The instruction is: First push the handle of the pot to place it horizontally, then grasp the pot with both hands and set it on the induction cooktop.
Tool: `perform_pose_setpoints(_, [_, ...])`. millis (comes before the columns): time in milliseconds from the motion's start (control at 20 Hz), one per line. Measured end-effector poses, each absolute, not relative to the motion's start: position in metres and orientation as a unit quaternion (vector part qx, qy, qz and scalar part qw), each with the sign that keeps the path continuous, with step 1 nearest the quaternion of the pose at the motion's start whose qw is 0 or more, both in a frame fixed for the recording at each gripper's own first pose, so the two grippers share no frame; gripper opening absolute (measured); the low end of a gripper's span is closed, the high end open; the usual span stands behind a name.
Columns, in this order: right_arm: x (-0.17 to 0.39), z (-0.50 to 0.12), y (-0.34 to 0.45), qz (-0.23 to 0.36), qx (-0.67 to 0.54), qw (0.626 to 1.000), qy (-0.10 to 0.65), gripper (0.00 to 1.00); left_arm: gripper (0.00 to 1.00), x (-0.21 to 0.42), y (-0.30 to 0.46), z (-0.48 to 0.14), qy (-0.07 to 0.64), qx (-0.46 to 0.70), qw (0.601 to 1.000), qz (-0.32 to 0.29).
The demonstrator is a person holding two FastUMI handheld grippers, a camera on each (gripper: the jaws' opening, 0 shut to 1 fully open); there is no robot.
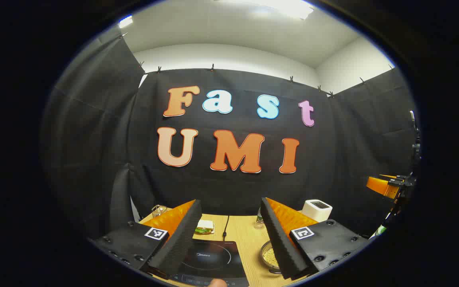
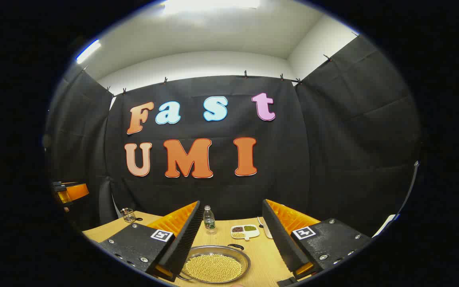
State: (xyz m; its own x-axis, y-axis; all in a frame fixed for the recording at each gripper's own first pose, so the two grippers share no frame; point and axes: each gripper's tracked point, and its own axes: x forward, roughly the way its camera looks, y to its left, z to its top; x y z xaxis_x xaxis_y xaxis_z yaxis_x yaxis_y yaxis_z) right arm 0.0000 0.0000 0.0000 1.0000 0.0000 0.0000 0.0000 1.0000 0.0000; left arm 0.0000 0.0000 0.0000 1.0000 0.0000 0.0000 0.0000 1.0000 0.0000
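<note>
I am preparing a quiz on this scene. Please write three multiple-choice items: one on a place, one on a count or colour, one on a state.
1. In the right gripper view, what lies between the right tongs?
A. a toaster
B. a pot of yellow grains
C. a book

2. How many compartments has the small white dish?
A. three
B. one
C. six

3. How are the left tongs?
A. shut on the pot
B. shut on nothing
C. open

Key: 1 B, the pot of grains sits between the fingers; 2 A, three fillings show; 3 C, a wide gap shows the induction cooktop.
</note>
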Motion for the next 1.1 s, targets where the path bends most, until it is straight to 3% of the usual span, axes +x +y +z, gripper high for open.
perform_pose_setpoints(1100, [-0.004,-0.005,-0.002,-0.001,0.006,1.0,0.003,0.94,0.97,-0.011,0.006,0.008,-0.009,0.005,1.0,0.01])
